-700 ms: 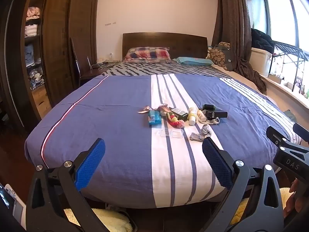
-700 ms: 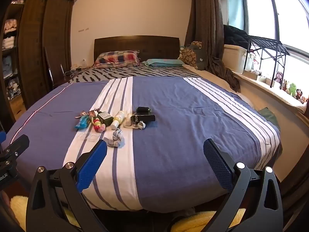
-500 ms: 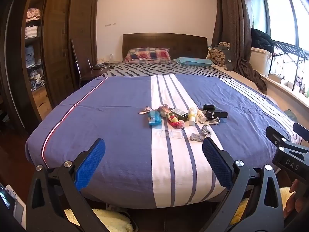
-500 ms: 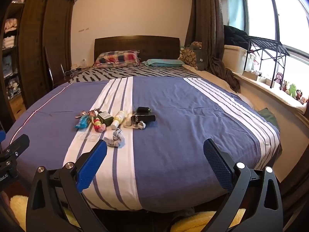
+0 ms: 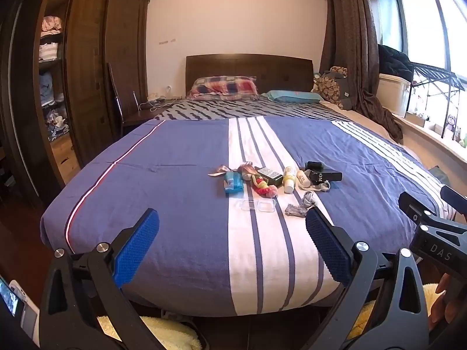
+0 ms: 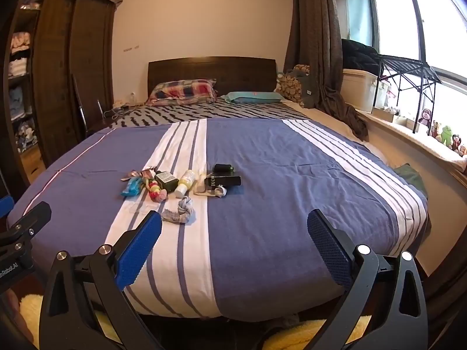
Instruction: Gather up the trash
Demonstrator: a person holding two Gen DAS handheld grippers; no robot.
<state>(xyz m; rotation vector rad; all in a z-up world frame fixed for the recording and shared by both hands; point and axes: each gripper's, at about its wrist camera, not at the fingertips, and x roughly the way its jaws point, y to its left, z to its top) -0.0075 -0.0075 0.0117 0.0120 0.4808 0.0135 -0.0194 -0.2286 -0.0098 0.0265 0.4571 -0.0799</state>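
A cluster of small items lies mid-bed on the blue-and-white striped cover [image 5: 181, 175]: a blue packet [image 5: 233, 183], a crumpled wrapper with ribbon [image 5: 233, 170], a dark green box [image 5: 270, 174], a white bottle [image 5: 289, 178], a black box [image 5: 324, 176], a clear plastic case [image 5: 257, 205], a grey sock [image 5: 300, 205] and a colourful toy [image 5: 264, 188]. They also show in the right wrist view, around the white bottle [image 6: 185, 182]. My left gripper [image 5: 232, 248] and right gripper [image 6: 235, 248] are open and empty, at the foot of the bed, short of the items.
A dark wardrobe [image 5: 87, 73] stands left, with a chair [image 5: 116, 108] beside the bed. Pillows [image 5: 223, 87] lie at the headboard. A window sill [image 6: 408, 128] with toys, a rack and a bin runs along the right. A yellow fluffy rug [image 5: 163, 332] lies below the bed's foot.
Both views have shifted very slightly toward the bed. The items have not moved and both grippers stay open.
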